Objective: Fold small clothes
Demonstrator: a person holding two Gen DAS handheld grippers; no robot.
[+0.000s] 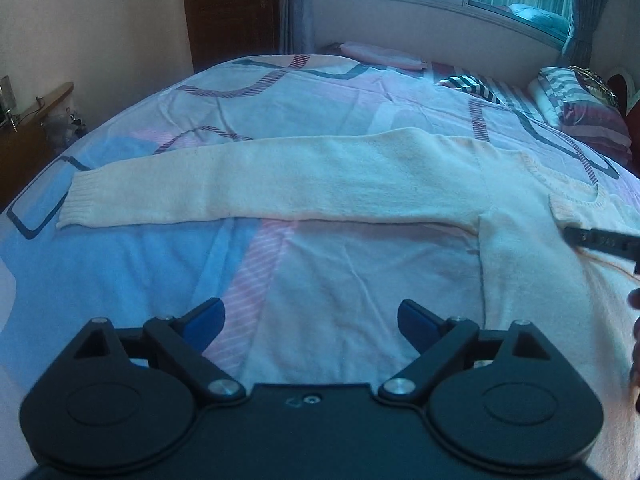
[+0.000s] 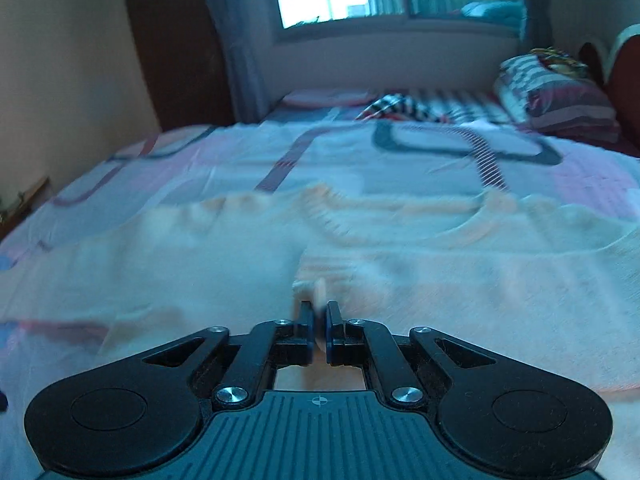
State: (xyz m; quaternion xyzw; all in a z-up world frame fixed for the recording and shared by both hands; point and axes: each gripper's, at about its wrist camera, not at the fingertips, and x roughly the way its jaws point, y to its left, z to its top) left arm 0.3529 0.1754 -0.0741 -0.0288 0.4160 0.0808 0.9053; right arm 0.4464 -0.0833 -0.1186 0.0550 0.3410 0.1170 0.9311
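A cream knitted sweater (image 1: 320, 184) lies flat on the patterned bedsheet (image 1: 140, 264), one long sleeve stretched left to its ribbed cuff (image 1: 80, 200) and the neckline (image 1: 576, 200) at the right. My left gripper (image 1: 310, 306) hangs open over bare sheet below that sleeve, holding nothing. My right gripper (image 1: 600, 240) reaches in from the right edge over the sweater's body. In the blurred right wrist view the sweater (image 2: 440, 264) fills the middle. There the right gripper (image 2: 319, 306) shows its jaws a narrow gap apart, with a small fold of sweater fabric (image 2: 320, 290) standing at the fingertips.
Striped pillows (image 1: 580, 112) are stacked at the bed's far right. A folded pink cloth (image 1: 380, 54) and a striped cloth (image 1: 468, 84) lie at the far edge under the window. A dark wooden door (image 1: 228, 8) and a wooden shelf (image 1: 36, 120) stand to the left. A person's hand (image 1: 634, 336) shows at the right edge.
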